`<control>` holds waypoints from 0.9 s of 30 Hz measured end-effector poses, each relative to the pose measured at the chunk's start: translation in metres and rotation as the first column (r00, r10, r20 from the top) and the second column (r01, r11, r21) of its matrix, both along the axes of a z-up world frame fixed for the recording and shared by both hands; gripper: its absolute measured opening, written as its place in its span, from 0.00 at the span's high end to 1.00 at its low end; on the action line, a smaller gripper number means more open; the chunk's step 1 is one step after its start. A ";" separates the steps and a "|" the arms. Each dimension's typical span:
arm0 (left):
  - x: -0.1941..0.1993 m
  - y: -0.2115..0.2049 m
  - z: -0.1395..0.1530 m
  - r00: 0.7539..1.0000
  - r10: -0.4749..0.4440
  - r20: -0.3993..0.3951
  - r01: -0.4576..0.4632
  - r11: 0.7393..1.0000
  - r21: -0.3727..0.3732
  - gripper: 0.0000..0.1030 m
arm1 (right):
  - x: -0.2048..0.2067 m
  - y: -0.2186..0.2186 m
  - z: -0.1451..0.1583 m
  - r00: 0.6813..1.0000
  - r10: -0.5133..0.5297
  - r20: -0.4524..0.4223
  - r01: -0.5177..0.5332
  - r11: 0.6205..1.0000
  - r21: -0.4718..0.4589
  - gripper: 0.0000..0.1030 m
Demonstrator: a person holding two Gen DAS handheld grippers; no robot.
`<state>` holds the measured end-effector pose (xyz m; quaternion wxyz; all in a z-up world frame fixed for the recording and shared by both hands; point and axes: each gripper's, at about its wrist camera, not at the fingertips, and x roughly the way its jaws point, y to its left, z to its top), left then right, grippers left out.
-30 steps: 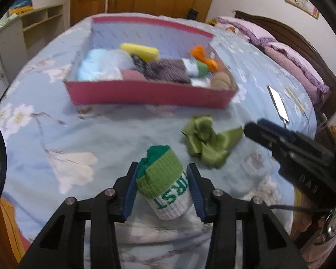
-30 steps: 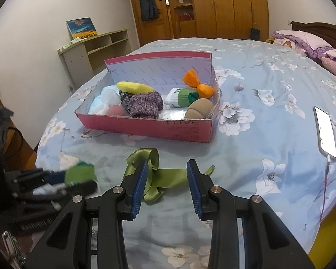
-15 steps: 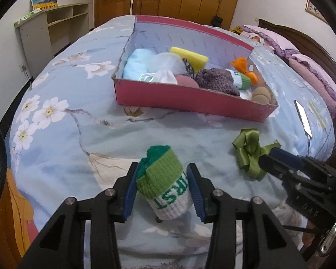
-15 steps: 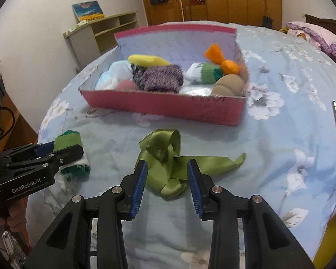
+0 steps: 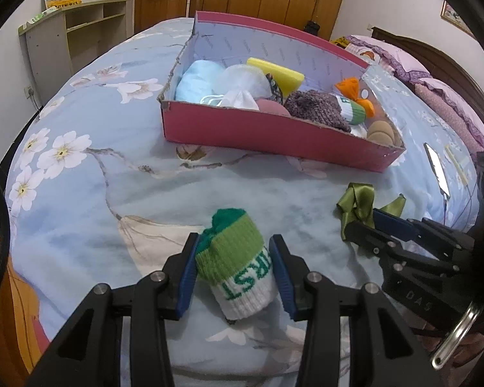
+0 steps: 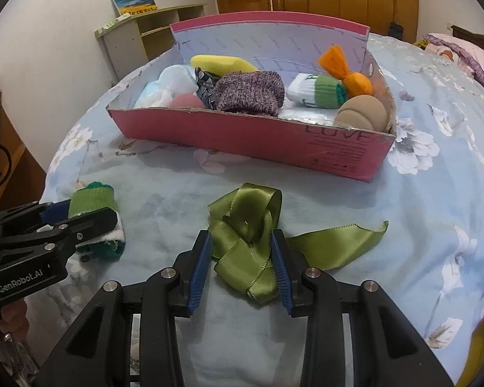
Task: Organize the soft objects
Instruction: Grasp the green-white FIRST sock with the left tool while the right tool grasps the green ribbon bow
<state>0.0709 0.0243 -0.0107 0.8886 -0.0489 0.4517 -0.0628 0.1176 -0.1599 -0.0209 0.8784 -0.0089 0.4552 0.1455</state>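
Rolled sock (image 5: 234,259) is sitting pinched in the left gripper (image 5: 232,271), angled down over the bed (image 5: 80,193). Green ribbon (image 6: 247,242) is lying between the right gripper's (image 6: 240,269) blue pads; contact unclear. Pink box (image 6: 251,137) is sitting beyond both.

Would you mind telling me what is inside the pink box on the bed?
The pink box holds a yellow sponge, purple knit, green-and-white sock, orange piece, tan pad and pale cloths. Anything beneath is hidden.
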 end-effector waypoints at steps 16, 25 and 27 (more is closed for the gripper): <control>-0.004 -0.001 0.006 1.000 -0.003 0.017 0.003 1.000 -0.007 0.56 | -0.008 -0.009 0.004 0.999 -0.020 0.025 0.019 0.998 0.062 0.88; -0.008 -0.006 0.019 0.999 -0.023 0.034 0.023 1.000 -0.016 0.56 | -0.017 -0.011 0.023 0.998 0.002 0.068 -0.008 0.996 0.090 0.92; -0.007 -0.009 0.024 0.998 -0.030 0.046 0.031 0.999 -0.013 0.56 | -0.019 -0.011 0.029 0.996 0.009 0.083 -0.017 0.996 0.093 0.92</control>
